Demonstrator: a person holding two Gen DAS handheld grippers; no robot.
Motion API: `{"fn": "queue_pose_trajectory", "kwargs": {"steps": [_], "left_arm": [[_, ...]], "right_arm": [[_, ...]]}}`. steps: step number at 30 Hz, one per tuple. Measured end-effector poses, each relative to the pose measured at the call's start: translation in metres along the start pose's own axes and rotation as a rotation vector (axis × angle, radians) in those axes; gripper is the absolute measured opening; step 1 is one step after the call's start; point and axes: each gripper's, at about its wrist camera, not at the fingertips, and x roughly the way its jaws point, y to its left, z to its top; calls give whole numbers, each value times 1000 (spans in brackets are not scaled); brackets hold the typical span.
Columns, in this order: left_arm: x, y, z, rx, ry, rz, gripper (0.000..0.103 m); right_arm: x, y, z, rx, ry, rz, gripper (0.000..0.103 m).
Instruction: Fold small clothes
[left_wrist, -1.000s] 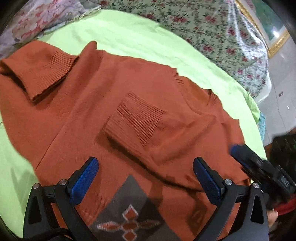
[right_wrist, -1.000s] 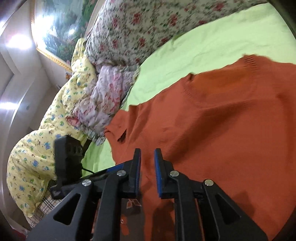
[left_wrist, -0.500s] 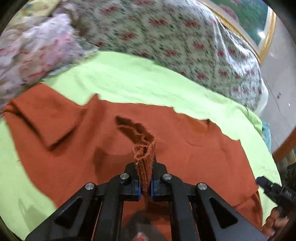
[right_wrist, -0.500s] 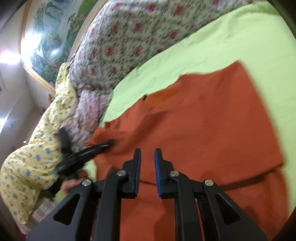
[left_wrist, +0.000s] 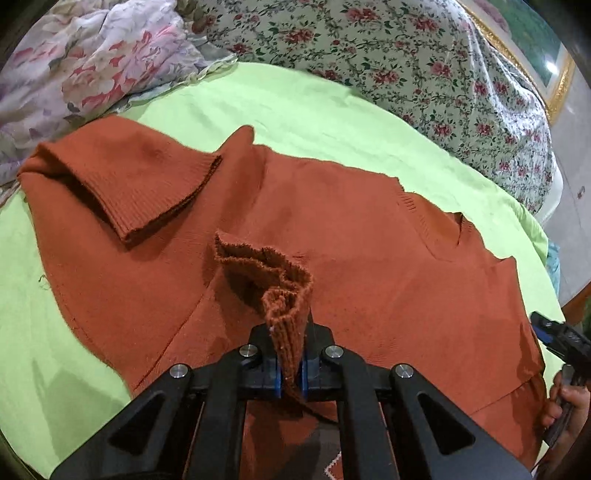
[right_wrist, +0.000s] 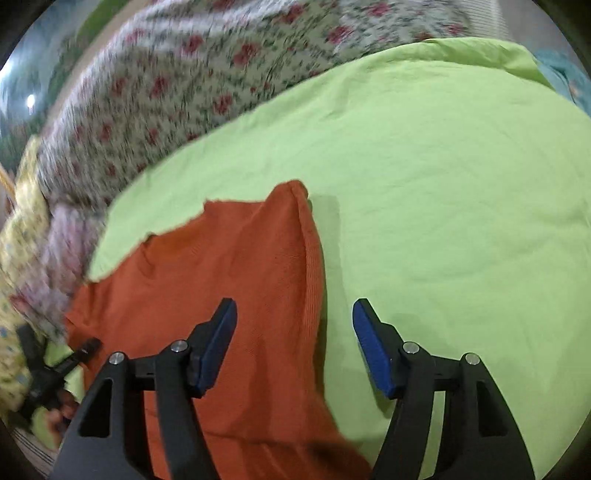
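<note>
One sleeve cuff (left_wrist: 286, 314) sits pinched in left gripper (left_wrist: 290, 373), seemingly lifted.

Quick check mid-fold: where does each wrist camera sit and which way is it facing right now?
Left wrist: behind the left hand-held gripper, tilted down at the orange sweater; jaws shut on its ribbed cuff; the person's right hand shows at the right edge.
Right wrist: behind the right hand-held gripper, its jaws just opening and empty, over the sweater's edge and green sheet.
Shared: sweater, sheet, floral bedding.

Lime green bedsheet (left_wrist: 332, 110), floral quilt (left_wrist: 424, 66), gilt-framed painting (left_wrist: 554, 74), pale floor (left_wrist: 576, 206)
</note>
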Motion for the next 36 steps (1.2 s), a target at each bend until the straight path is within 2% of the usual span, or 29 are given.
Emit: {"fn": "queue_pose_trajectory", "kwargs": {"steps": [3, 4, 5, 6, 8, 10, 14, 16, 19, 24, 26, 28, 31, 32, 34, 36], "left_arm": [[-1, 0, -2, 13, 1, 7, 5], [-2, -2, -2, 23, -1, 7, 5], [-4, -7, -1, 33, -2, -1, 5], [-8, -13, 0, 47, -14, -15, 5], [-16, -25, 2, 79, -45, -31, 5], [-12, -33, 1, 109, -52, -7, 5], [10, -18, -8, 88, 25, 34, 7], [5, -9, -11, 68, 21, 11, 12], [-7, -4, -11, 81, 8, 38, 16], [-28, 6, -16, 94, -10, 57, 19], [-39, 10, -15, 94, -27, 64, 22], [-49, 18, -11, 81, -44, 62, 35], [-59, 32, 2, 45, -69, 96, 49], [-59, 35, 7, 30, -70, 106, 51], [-58, 51, 20, -29, -59, 97, 64], [-53, 70, 34, -105, -47, 86, 65]], "right_arm": [[26, 6, 4, -76, 82, -67, 66], [36, 8, 4, -111, 114, -94, 57], [39, 10, 3, -133, 117, -104, 14], [38, 9, 4, -148, 115, -96, 9], [26, -2, 11, -103, 93, -47, 6], [12, -12, 18, -91, 41, -67, 6], [22, -20, 12, -108, 67, -93, 6], [27, -24, 8, -105, 76, -95, 6], [24, -27, 8, -79, 68, -83, 7], [7, -17, 4, -29, 32, -71, 15], [-4, -10, -2, -21, 1, -26, 31], [-15, 2, -13, -40, -20, 22, 40], [-22, 20, -29, -79, -8, 85, 40], [-23, 26, -36, -87, 5, 109, 40], [-23, 34, -47, -98, 34, 144, 40], [-23, 43, -57, -109, 56, 169, 40]]}}
